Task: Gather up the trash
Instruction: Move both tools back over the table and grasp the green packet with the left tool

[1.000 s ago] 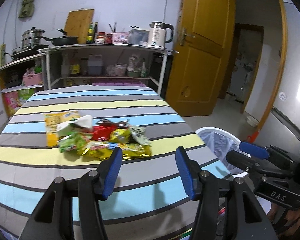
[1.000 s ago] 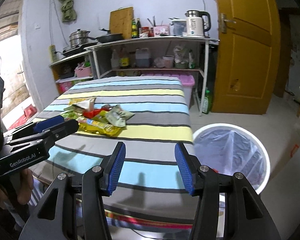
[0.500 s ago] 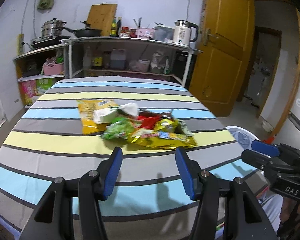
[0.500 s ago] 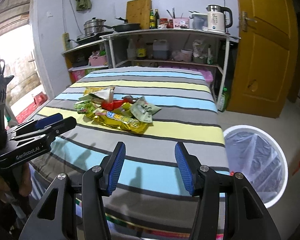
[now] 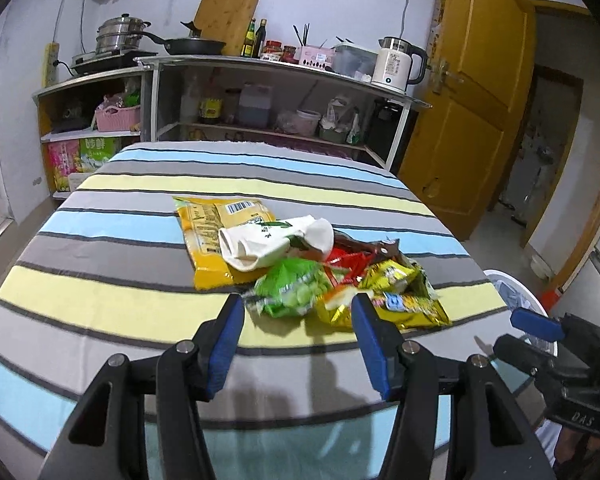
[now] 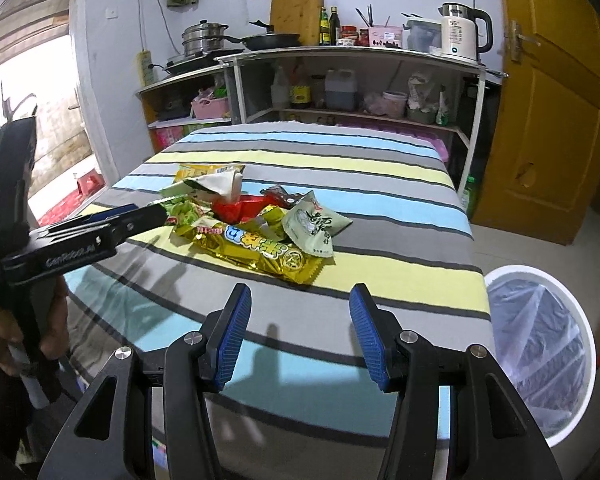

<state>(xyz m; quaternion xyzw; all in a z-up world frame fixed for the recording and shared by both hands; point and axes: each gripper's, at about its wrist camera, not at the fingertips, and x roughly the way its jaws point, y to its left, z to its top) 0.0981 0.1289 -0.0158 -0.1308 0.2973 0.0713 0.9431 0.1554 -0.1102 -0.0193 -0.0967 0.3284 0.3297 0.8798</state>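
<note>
**Both claws open and empty, short of the wrapper pile**

Left claw [image 5: 298,320]: jaws wide apart, nothing between the pads; tips sit just at the near edge of the wrapper pile [image 5: 312,264], contact not discernible. Right claw [image 6: 296,312]: jaws equally wide, empty, hanging over bare striped cloth, the pile lying beyond its tips.

Pile rests mid-surface [image 6: 380,272]: yellow bag, white pouch, green, red and gold wrappers overlapping. Striped cloth is bare on all sides of the pile. Bin [image 6: 540,344] with clear liner stands on the floor just past the surface's right edge.

Both claws angle downward toward the surface. In the right wrist view, a hand [image 6: 4,332] grips the left tool's handle at the left edge.
</note>
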